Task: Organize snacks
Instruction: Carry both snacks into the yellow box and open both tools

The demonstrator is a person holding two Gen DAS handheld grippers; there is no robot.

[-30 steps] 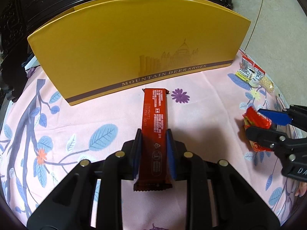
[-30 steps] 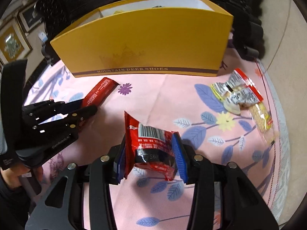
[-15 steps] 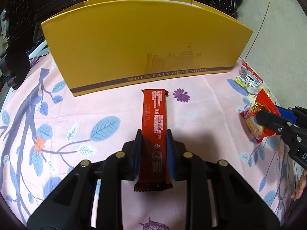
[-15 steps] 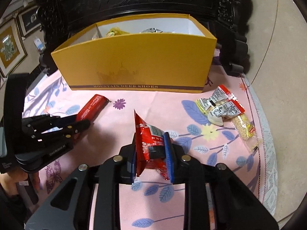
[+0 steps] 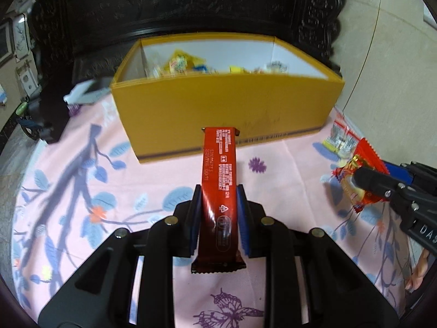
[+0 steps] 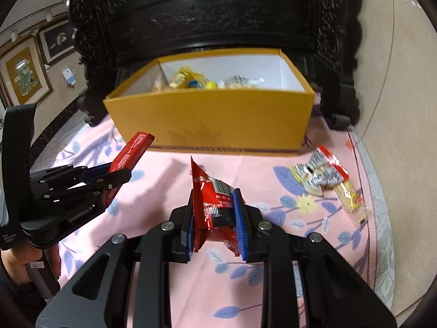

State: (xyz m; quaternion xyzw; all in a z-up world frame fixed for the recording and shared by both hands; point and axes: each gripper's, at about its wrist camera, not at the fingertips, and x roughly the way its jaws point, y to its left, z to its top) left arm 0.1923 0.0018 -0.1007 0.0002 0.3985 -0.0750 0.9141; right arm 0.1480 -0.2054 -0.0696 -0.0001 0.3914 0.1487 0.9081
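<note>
My left gripper (image 5: 218,195) is shut on a long dark-red snack bar (image 5: 220,169) and holds it above the pink cloth, pointing at the yellow shoe box (image 5: 226,109). My right gripper (image 6: 214,199) is shut on a red crinkled snack packet (image 6: 213,205), also lifted. The box (image 6: 218,117) stands open at the back with several snacks inside. Each gripper shows in the other's view: the left one (image 6: 120,175) with the bar (image 6: 131,150), the right one (image 5: 363,177) with the packet (image 5: 355,175).
A red-and-white wrapped snack (image 6: 319,175) and a clear packet of yellowish pieces (image 6: 349,199) lie on the flowered pink cloth (image 6: 164,169) at the right. Dark carved furniture (image 6: 218,22) stands behind the box. A white and grey object (image 5: 87,93) lies left of it.
Both grippers have risen with their snacks, so the box's open top and contents now show. The bar and packet have left the cloth.
</note>
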